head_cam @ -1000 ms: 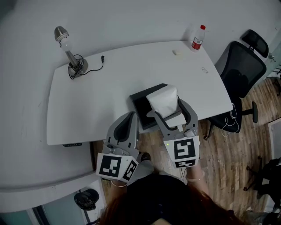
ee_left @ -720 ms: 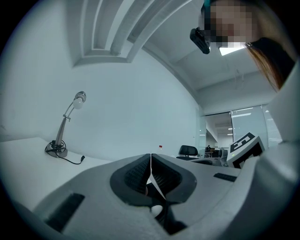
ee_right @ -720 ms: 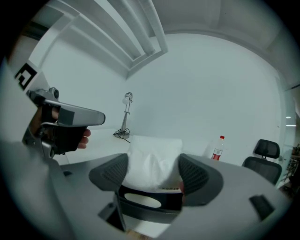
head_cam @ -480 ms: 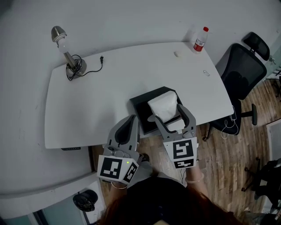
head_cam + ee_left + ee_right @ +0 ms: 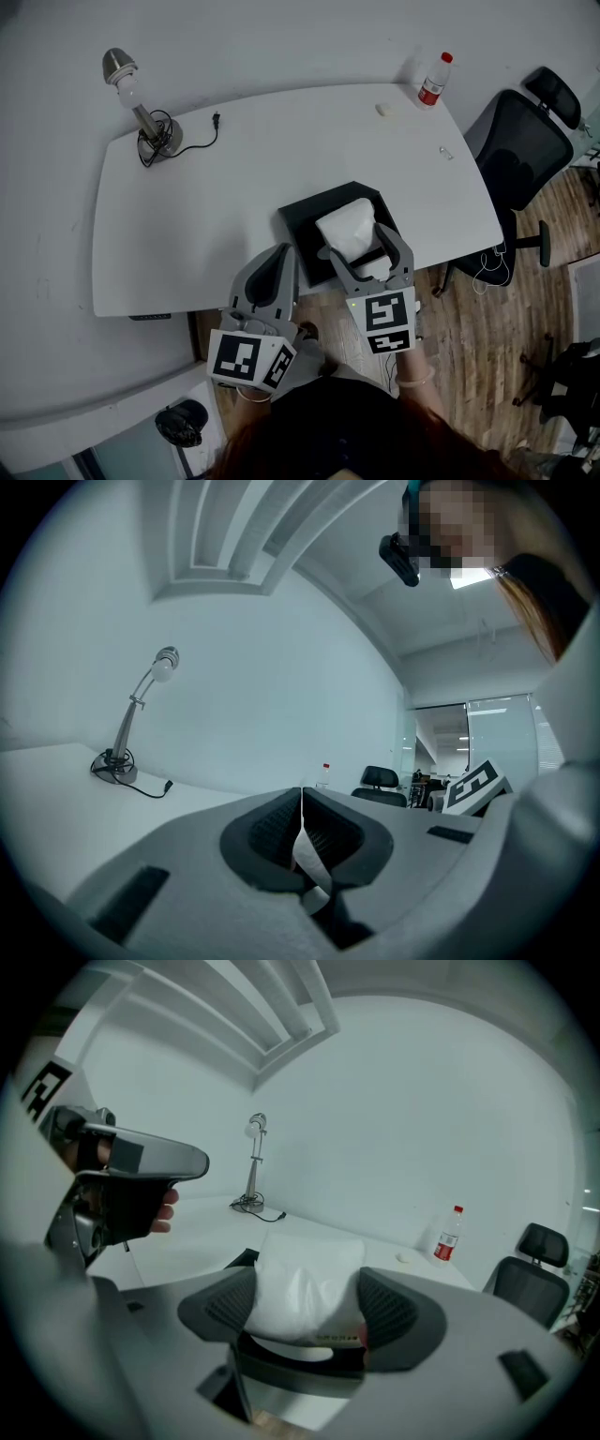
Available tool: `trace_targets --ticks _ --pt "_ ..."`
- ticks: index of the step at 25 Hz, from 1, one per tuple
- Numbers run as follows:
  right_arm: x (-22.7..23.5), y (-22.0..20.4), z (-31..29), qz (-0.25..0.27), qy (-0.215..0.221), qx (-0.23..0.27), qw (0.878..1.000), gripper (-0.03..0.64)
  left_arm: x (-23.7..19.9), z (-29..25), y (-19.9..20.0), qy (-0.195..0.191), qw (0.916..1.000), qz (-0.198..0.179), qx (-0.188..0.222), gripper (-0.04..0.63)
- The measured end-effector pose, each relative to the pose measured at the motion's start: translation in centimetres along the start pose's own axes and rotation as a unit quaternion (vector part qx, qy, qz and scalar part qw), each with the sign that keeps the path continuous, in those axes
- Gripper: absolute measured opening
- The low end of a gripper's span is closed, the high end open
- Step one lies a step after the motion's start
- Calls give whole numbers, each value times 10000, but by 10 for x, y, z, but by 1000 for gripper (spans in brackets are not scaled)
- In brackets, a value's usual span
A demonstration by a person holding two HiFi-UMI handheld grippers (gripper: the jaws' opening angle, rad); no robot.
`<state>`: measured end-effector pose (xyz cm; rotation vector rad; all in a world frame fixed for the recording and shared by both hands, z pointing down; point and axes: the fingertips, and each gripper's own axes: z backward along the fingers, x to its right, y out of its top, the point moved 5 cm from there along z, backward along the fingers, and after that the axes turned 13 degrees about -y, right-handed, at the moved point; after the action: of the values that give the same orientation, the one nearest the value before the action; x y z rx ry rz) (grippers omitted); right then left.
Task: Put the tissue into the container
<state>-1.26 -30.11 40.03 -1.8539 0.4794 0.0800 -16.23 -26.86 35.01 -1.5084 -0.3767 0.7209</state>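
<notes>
- Tissue pack — white, puffy, in soft plastic wrap — is clamped between the jaws of the right tool, pads pressing in on its two sides.
- Pack hangs over the black container, a shallow tray at the near edge of the white bench. Can't tell whether it touches the tray floor.
- Left tool: jaws together, nothing gripped as far as I can see. Its own view shows only a thin pale sliver at the seam, and it's unclear what that is. It sits just off the bench's near edge, beside the container.
- Handling, my guess: light, soft, squashy. Wrap is prob. slick, so the pack could slide or tilt if pinched near one end. Best hold is across the middle, w/ enough squeeze to dent it but not crush it.
- Next move, prob.: lower till it lies flat in the tray, then part the jaws. Tray is shallow — little drop needed.
- Lamp and bottle stand at the far side, well apart from the work.
</notes>
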Motion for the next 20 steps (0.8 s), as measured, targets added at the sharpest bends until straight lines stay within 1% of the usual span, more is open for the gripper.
trace_targets --ticks 6,10,14,18,20 --pt "-6 -9 -8 19 66 -218 9997 365 -6 0 -4 44 10000 44 -47 26" --pt "-10 -14 -16 123 69 -403 9991 365 -10 1 -6 82 9999 82 -65 26" --pt "-10 -16 -18 230 35 -482 9986 365 -13 1 -9 101 9998 119 -84 25" --pt "-10 -17 -17 198 24 -527 9984 365 -13 0 -11 86 9998 138 -112 25" --pt "-9 -17 -16 283 -14 -559 9980 365 -13 -1 -12 84 9998 142 -120 25"
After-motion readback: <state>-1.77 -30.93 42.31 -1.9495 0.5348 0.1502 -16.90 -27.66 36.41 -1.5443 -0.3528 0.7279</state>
